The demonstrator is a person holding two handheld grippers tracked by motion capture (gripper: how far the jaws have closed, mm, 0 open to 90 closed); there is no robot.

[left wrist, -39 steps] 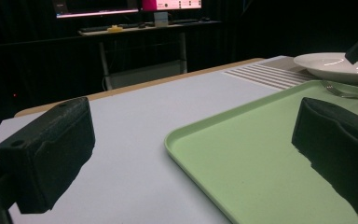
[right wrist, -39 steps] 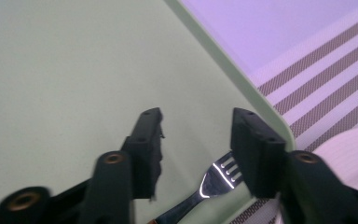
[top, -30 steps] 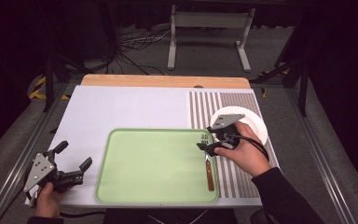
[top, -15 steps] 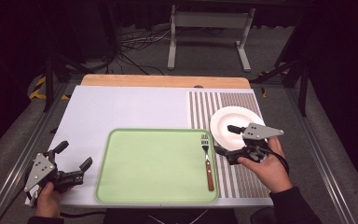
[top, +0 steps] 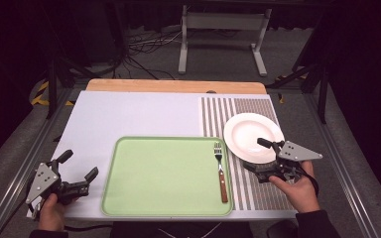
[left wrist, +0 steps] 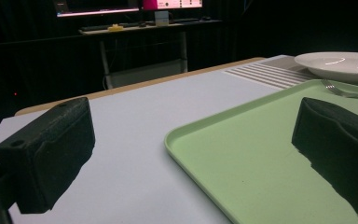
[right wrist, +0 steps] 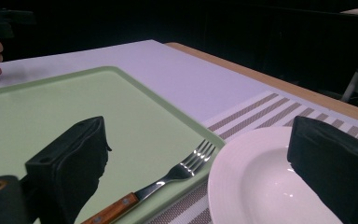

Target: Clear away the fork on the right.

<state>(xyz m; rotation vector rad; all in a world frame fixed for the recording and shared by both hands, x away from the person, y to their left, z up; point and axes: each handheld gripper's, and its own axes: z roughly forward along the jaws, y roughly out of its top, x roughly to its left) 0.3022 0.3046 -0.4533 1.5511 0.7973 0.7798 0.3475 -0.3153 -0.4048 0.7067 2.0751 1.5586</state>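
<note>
A wooden-handled fork (top: 220,171) lies along the right edge of the green tray (top: 163,198), tines pointing away. A white plate (top: 253,134) sits on the striped mat just right of it. My right gripper (top: 254,154) hovers at the plate's near rim. Its jaws have just been opening and stand wide, gripping nothing. In the right gripper view the right gripper (right wrist: 200,163) frames the fork (right wrist: 168,179) and the plate (right wrist: 256,186). My left gripper (top: 79,164) rests open off the tray's left side. The left gripper (left wrist: 191,154) faces the tray (left wrist: 177,140).
A white mat (top: 129,114) covers the table, with a striped section (top: 218,114) at the right. A wooden strip (top: 176,85) runs along the far edge. A metal stand (top: 221,29) and cables sit on the floor beyond.
The right gripper has drawn away from the fork's tines, moving right to the plate's near rim with wider jaws. The fork stays on the tray. The left gripper has not moved.
</note>
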